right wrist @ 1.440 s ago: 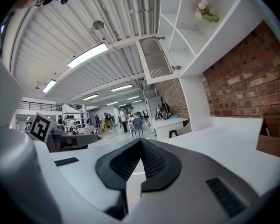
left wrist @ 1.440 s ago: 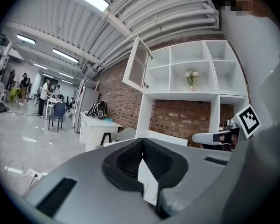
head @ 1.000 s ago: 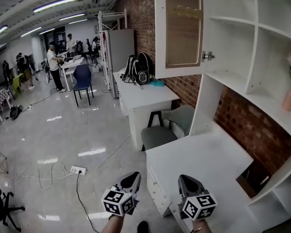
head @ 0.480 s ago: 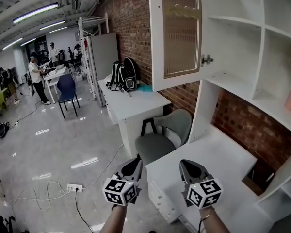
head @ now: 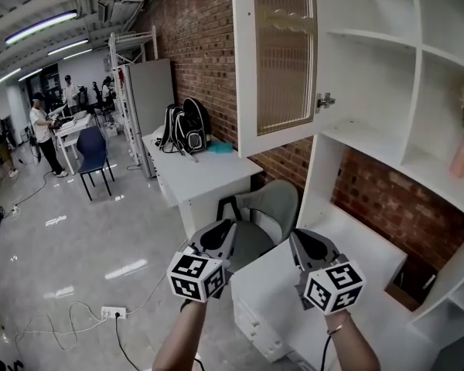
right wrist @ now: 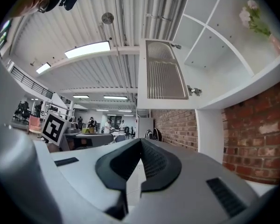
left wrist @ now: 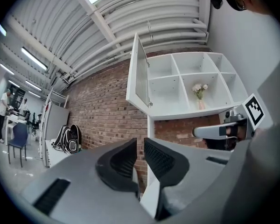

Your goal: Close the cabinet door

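The white-framed, ribbed-glass cabinet door (head: 274,60) stands swung out above and ahead of both grippers, open air beneath its lower edge, while the left gripper (head: 216,236), ridged black jaws just opening to a narrow empty slit, and the right gripper (head: 312,246), jaws together on nothing, hang over the smooth white desk (head: 371,238).

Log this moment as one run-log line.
cabinet door: open, untouched | left gripper: jaws just opening, narrow gap, empty | right gripper: shut, empty | both: below door, no contact
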